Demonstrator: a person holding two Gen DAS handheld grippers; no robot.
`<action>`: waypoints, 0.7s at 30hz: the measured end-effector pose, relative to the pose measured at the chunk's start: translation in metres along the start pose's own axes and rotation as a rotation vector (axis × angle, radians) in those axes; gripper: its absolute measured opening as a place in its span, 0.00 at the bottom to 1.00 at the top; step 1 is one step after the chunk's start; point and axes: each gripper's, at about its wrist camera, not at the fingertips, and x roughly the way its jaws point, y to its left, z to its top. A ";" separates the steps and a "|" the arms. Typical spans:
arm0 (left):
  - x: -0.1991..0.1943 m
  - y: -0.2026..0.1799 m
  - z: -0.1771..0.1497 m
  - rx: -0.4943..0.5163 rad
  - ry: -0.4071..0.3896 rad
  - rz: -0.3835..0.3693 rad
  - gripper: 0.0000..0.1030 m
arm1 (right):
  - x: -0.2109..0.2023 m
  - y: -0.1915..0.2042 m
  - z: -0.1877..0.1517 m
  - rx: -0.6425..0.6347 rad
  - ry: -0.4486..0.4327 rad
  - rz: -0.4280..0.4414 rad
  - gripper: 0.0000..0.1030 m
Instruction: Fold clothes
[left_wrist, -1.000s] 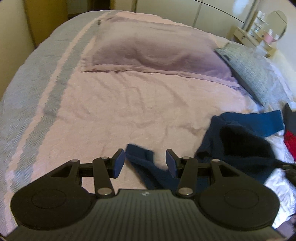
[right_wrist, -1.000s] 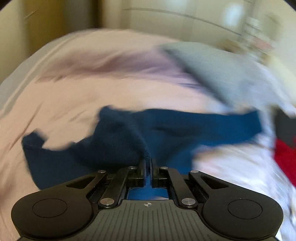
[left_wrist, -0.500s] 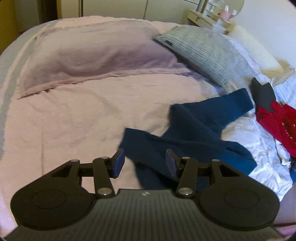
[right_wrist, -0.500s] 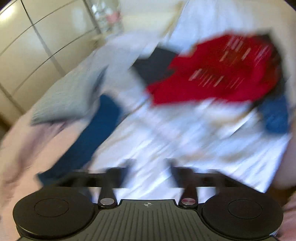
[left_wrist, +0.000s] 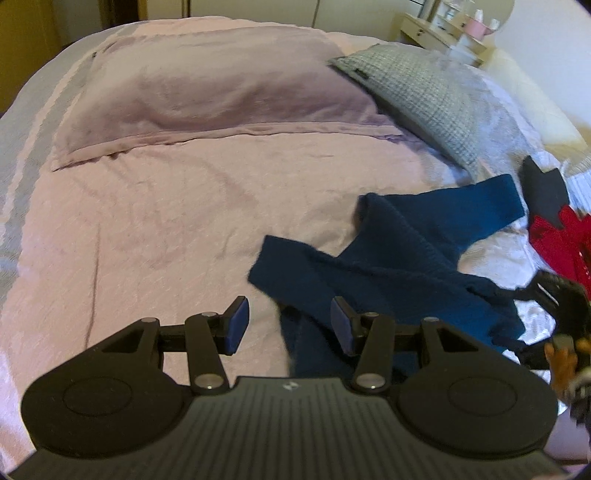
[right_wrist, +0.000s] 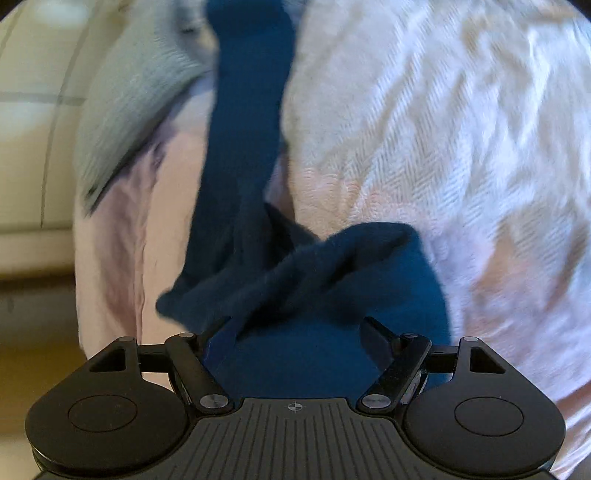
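A navy blue knit garment (left_wrist: 388, 258) lies crumpled on the pink bedspread (left_wrist: 166, 221), one long part stretched toward the grey pillow. My left gripper (left_wrist: 289, 321) is open just above the bed. The garment's near edge lies between its blue pads, close to the right one, and is not pinched. In the right wrist view my right gripper (right_wrist: 293, 328) stands wide open low over a bunched fold of the same garment (right_wrist: 332, 266), with cloth between the fingers but not clamped. That right gripper (left_wrist: 554, 299) also shows at the left view's right edge, by the garment's hem.
A pink pillow (left_wrist: 207, 85) and a grey checked pillow (left_wrist: 424, 99) lie at the head of the bed. A white textured cover (right_wrist: 443, 129) lies right of the garment, with a red garment (left_wrist: 561, 240) and a dark one (left_wrist: 543, 188) on it. A dresser (left_wrist: 443, 26) stands behind.
My right gripper let go of the navy garment and opened wide. It swung over the white cover and red garment, rolled, and came down on the navy garment. The left view shifted right.
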 end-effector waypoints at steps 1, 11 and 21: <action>-0.001 0.004 -0.001 -0.004 0.000 0.004 0.43 | 0.010 0.001 0.003 0.010 0.020 -0.026 0.75; -0.006 0.025 0.005 -0.002 -0.009 0.012 0.43 | -0.060 -0.025 -0.040 -0.308 -0.084 -0.120 0.04; 0.021 -0.028 0.028 0.112 -0.025 -0.053 0.43 | -0.238 -0.073 0.064 -0.535 -0.783 -0.633 0.03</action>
